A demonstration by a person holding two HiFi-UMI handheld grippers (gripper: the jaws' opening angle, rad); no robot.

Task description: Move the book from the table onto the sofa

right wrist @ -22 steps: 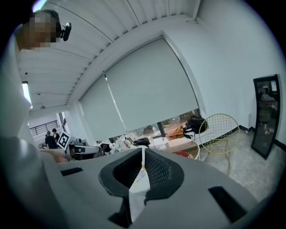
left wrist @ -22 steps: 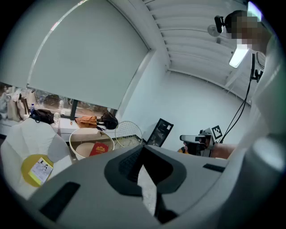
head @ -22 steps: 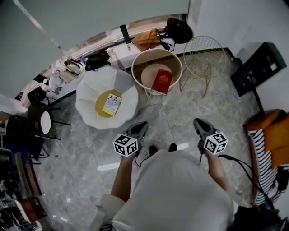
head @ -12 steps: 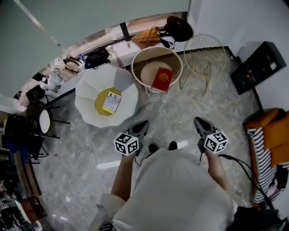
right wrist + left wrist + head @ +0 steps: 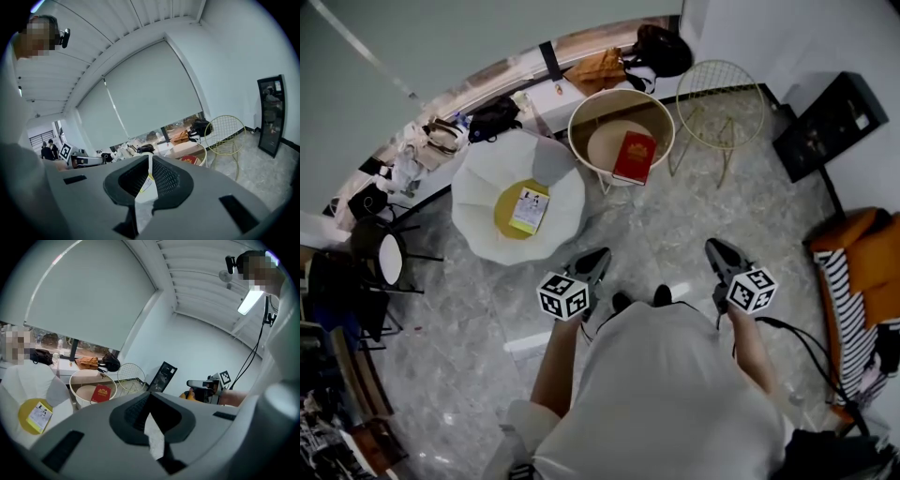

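**Book transfer, table to sofa: nothing done yet**

1. left claw (image 5: pixel 598 257): jaws pressed together with nothing between them; held low in front of the person, on the near side of the round table (image 5: pixel 577 127) and well apart from it
2. right claw (image 5: pixel 715 248): jaws likewise closed and empty; level with its partner, also on the near side of the round table, off to its right
3. orange sofa (image 5: pixel 848 248): draped with a striped throw, far to the right of the round table and nearer than it; no book shows on it. It is taken to be the destination
4. marble floor (image 5: pixel 675 220): a bare stretch lies between both claws and the round table
5. white petal-shaped seat (image 5: pixel 478 187): just beside the round table on its left; inside is a yellow cushion (image 5: pixel 508 223) with a pale booklet (image 5: pixel 528 209) lying on it
6. red book (image 5: pixel 634 157): lies flat inside the round table's raised rim, toward the near right of the top. It is judged to be the task's thing, and no claw is near it
7. gold wire side table (image 5: pixel 719 92): just to the right of the round table
8. window ledge (image 5: pixel 548 89): beyond the round table, with bags (image 5: pixel 600 70) on it

Outstanding: the approach, grasp, lift, carry and set-down — the whole job
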